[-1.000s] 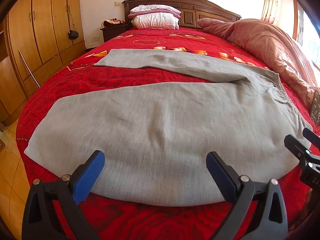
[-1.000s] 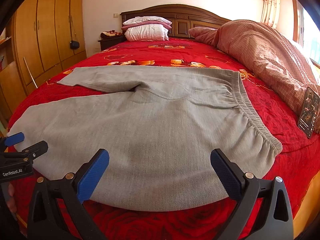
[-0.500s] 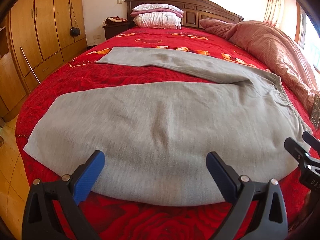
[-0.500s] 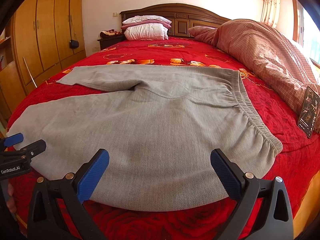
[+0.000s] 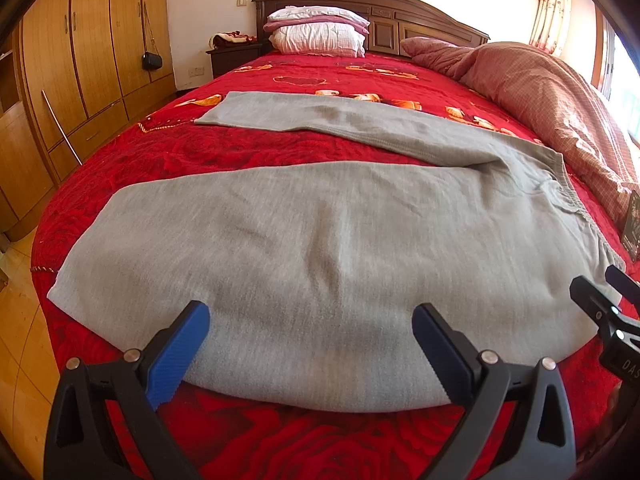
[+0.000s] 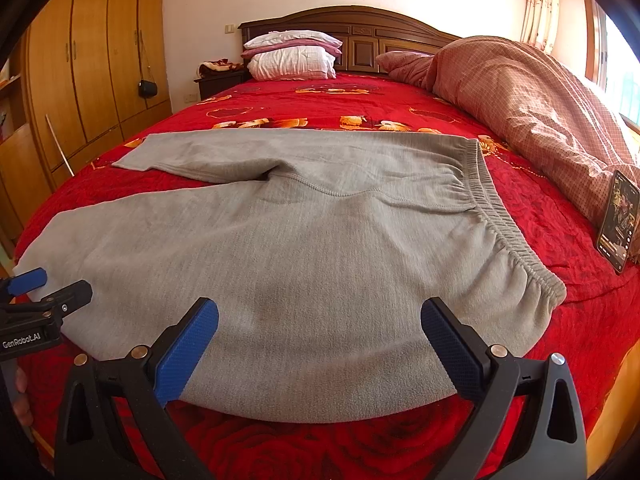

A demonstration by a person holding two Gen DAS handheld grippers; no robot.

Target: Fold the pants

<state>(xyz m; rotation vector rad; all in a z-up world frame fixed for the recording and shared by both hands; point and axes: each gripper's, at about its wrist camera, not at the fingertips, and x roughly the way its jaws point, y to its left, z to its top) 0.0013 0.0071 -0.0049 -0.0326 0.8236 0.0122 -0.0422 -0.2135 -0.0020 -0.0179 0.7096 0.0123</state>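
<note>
You're holding the left gripper (image 5: 306, 350) wide open with nothing in it, blue pads (image 5: 176, 356) hovering over the near edge of the pants (image 5: 320, 248). You're holding the right gripper (image 6: 320, 354) the same way, spread wide and empty, just over the near hem side of the pants (image 6: 320, 264). Cannot tell whether either pad is touching the fabric. In the left view the right gripper (image 5: 608, 300) is showing at the far right edge; in the right view the left gripper (image 6: 44, 296) is showing at the far left edge.

Grey pants are lying flat on the red bedspread (image 6: 580, 300), across the foot end of the bed. Long axis is running left to right: waistband (image 6: 504, 224) is pointing right, leg ends pointing left. Near leg is stretching along the bed's near edge, its cuff end (image 5: 60, 292) reaching the left side. Far leg (image 5: 320, 120) is angling away toward the far left, so the legs are splaying in a V from the crotch (image 6: 276, 180).

Right of the waistband, a phone (image 6: 618, 220) is leaning against the pink quilt (image 6: 540, 112). Farther back, pillows (image 6: 292, 56) are stacked at the headboard (image 6: 380, 28). Wardrobe (image 6: 80, 60) is standing along the left wall.
</note>
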